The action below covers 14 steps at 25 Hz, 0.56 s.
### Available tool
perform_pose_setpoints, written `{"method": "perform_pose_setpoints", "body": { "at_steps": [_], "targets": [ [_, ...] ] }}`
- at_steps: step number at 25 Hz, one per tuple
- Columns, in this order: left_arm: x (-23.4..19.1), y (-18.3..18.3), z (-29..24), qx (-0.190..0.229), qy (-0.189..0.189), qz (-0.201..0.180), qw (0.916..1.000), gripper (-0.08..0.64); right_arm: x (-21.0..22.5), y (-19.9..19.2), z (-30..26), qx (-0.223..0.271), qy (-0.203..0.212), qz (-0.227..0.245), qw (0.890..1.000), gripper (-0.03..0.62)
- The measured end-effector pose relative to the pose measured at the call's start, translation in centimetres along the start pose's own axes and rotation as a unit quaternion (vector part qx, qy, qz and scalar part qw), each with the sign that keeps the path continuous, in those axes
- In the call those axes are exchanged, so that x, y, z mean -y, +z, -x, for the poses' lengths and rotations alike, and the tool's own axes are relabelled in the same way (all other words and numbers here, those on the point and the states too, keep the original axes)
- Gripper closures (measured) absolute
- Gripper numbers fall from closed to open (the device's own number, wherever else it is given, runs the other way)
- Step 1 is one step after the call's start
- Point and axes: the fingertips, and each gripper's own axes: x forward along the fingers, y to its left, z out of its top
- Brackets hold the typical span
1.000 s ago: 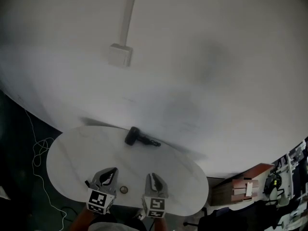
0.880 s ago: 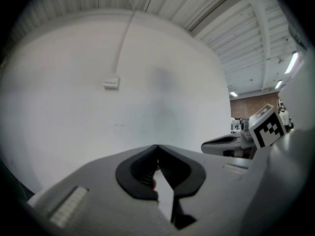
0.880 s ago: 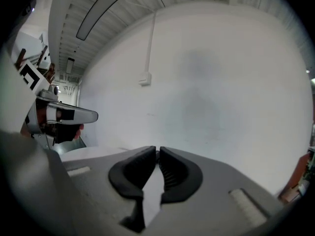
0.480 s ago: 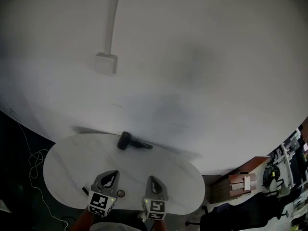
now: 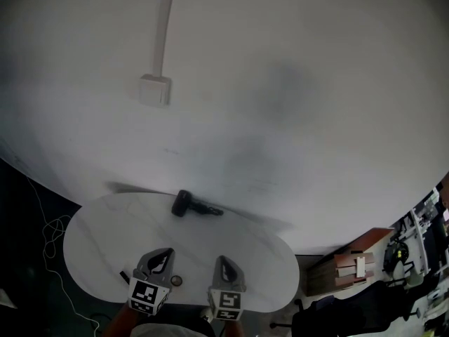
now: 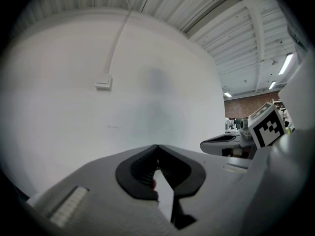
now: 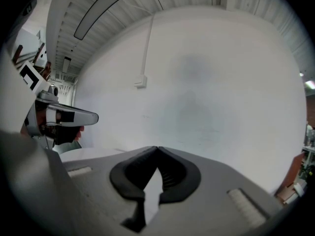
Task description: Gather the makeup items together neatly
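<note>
Left gripper (image 5: pixel 167 249): jaws clenched, tips meeting. In the left gripper view a small reddish speck (image 6: pixel 153 183) shows in the hollow behind the tips; cannot tell what it is.
Right gripper (image 5: pixel 220 258): jaws clenched, pad tips touching.
Gripper position: both side by side over the near edge of the oval white table (image 5: pixel 98 223), pointing toward the wall (image 5: pixel 295 83).
Dark makeup item (image 5: pixel 193 206): lies flat at the table's far edge, close to the wall, thick end left, thin end right. Well apart from both pairs of jaws, ahead of the gap between them.
Small round item (image 5: pixel 176 281): on the table just beside the left gripper, between the two grippers.
Small dark piece (image 5: pixel 124 277): at the left gripper's outer side; too small to identify.
</note>
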Motion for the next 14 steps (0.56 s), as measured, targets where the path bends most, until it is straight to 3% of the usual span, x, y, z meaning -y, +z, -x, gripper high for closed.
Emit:
{"method": "perform_pose_setpoints", "body": {
  "at_steps": [14],
  "targets": [
    [0.82,-0.47,-0.1,-0.007,-0.003,0.001,1.0,0.549,0.31,-0.81,0.38,-0.005,0.004,-0.009,1.0,0.588]
  ]
}}
